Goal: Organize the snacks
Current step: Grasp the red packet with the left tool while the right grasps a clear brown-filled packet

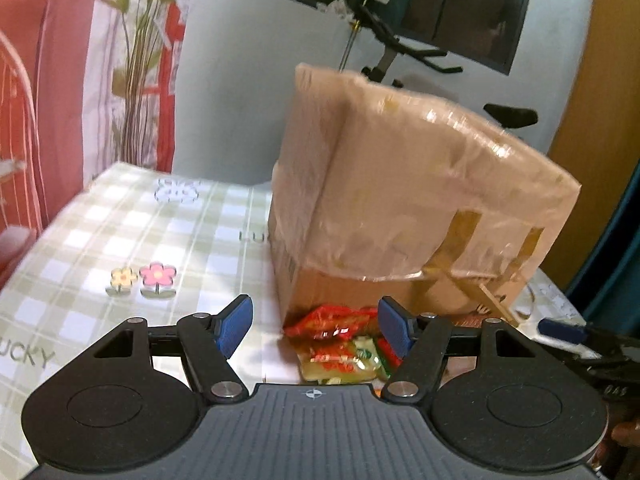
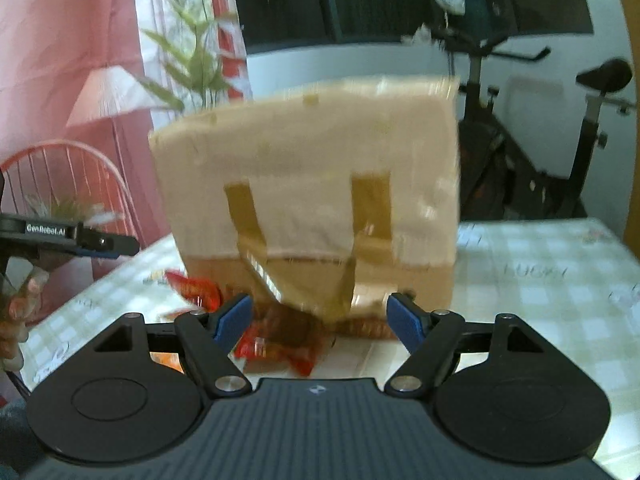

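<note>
A brown cardboard box [image 1: 400, 184] wrapped in shiny tape stands tipped on the checked tablecloth, blurred; it fills the middle of the right wrist view too [image 2: 312, 168]. Red, green and yellow snack packets [image 1: 340, 340] lie spilled at its lower edge, and red ones [image 2: 276, 344] show under its front. My left gripper [image 1: 316, 322] is open, just short of the box's near corner, with the packets seen beyond its blue pads. My right gripper [image 2: 320, 318] is open too, facing the box's taped side, with nothing pinched. Each gripper shows at the edge of the other's view.
The table's checked cloth [image 1: 120, 240] with flower prints stretches left of the box and also right of it [image 2: 540, 280]. A pink curtain and a plant [image 1: 136, 80] stand behind, plus an exercise bike [image 2: 560, 140] and a red wire chair [image 2: 68, 184].
</note>
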`<state>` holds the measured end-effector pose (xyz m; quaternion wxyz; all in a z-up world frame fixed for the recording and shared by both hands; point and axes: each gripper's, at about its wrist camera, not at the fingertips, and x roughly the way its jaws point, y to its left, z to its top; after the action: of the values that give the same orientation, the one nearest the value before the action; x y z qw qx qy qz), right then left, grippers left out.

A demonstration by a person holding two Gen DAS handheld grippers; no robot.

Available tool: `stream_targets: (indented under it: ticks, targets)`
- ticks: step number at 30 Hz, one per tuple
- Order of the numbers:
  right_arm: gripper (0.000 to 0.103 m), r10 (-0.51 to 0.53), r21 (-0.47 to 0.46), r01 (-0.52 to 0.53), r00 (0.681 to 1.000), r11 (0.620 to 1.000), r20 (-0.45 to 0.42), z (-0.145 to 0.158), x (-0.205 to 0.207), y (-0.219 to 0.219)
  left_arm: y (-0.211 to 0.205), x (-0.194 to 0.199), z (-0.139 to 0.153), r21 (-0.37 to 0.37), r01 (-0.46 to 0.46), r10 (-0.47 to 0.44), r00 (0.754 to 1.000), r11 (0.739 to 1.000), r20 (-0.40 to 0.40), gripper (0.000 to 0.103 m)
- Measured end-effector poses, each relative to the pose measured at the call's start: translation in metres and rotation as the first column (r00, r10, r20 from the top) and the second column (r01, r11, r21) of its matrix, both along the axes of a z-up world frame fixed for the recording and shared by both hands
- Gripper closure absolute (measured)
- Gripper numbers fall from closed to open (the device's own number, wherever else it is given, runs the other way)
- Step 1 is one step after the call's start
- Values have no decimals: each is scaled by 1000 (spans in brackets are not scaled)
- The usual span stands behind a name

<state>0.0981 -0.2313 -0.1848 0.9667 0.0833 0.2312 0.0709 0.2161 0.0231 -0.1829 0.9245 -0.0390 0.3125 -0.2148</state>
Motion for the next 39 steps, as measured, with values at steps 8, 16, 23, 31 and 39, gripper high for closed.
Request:
stream_targets:
  ticks: [8,16,23,31,39]
  targets:
    - [26,81,56,-73,987,996,-137,-33,37,11,-18,13,-19,32,11,-9,999,999,-43,31]
    - [26,74,50,-68,987,996,-141,-47,73,23,-41,25,-22,47,7,-5,999,999,-39,30]
    - [26,80,-10,-82,988,997,-132,-58,73,34,-56,35,-40,129,15,-8,998,992,-55,30]
    - [26,64,8,-63,989,998,-136,-63,71,29,-49,23,-46,169,20,-15,999,985,-35,73]
    - [26,80,42,-74,983,996,-164,-67,76,30,-37,-2,-31,108,20,-22,1000,994,16,85]
